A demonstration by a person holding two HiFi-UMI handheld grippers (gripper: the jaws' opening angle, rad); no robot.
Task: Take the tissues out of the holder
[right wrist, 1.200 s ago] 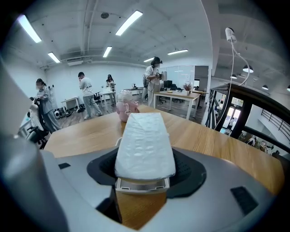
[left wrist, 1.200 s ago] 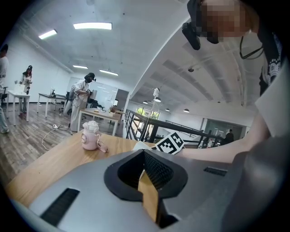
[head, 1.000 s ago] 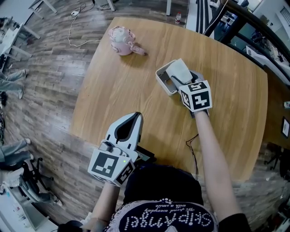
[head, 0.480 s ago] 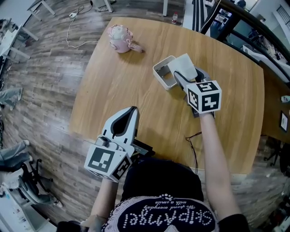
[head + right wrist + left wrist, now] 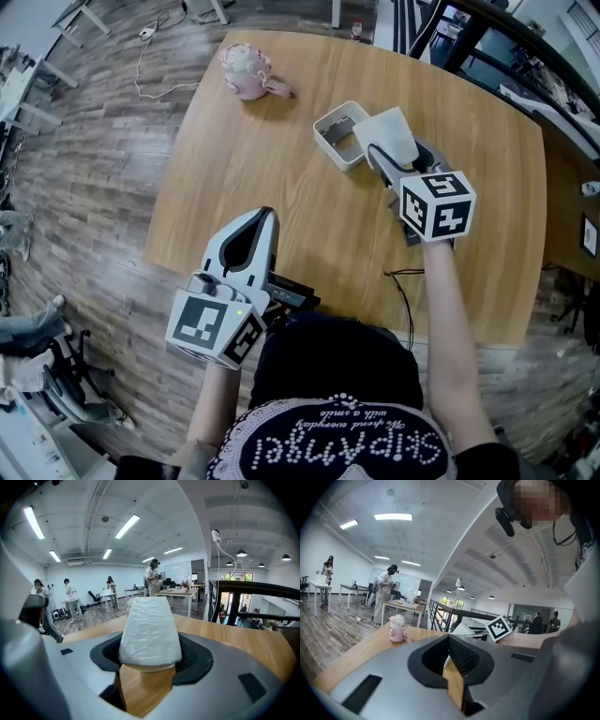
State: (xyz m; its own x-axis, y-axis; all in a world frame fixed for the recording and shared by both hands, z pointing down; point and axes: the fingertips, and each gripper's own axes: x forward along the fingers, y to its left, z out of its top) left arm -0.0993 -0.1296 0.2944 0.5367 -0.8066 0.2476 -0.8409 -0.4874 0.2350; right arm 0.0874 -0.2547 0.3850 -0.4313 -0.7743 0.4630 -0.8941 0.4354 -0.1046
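The white tissue pack [image 5: 394, 134] is clamped between the jaws of my right gripper [image 5: 389, 152], raised just right of the white box holder [image 5: 336, 134], whose inside shows open. The right gripper view has the pack [image 5: 150, 625] standing tall between the jaws of the right gripper [image 5: 150, 641]. My left gripper [image 5: 255, 234] hovers at the table's near left edge, far from the holder, its jaws closed together with nothing in them. In its own view the left gripper [image 5: 449, 638] has its tips meeting.
A pink teapot-like pot [image 5: 246, 71] sits at the far left corner of the round-cornered wooden table [image 5: 234, 169]. A thin black cable [image 5: 403, 286] lies on the table below my right arm. People and desks stand in the room beyond.
My right gripper has carried the tissue pack from over the holder to its right side, and the holder's inside now shows. The left gripper has stayed at the near edge.
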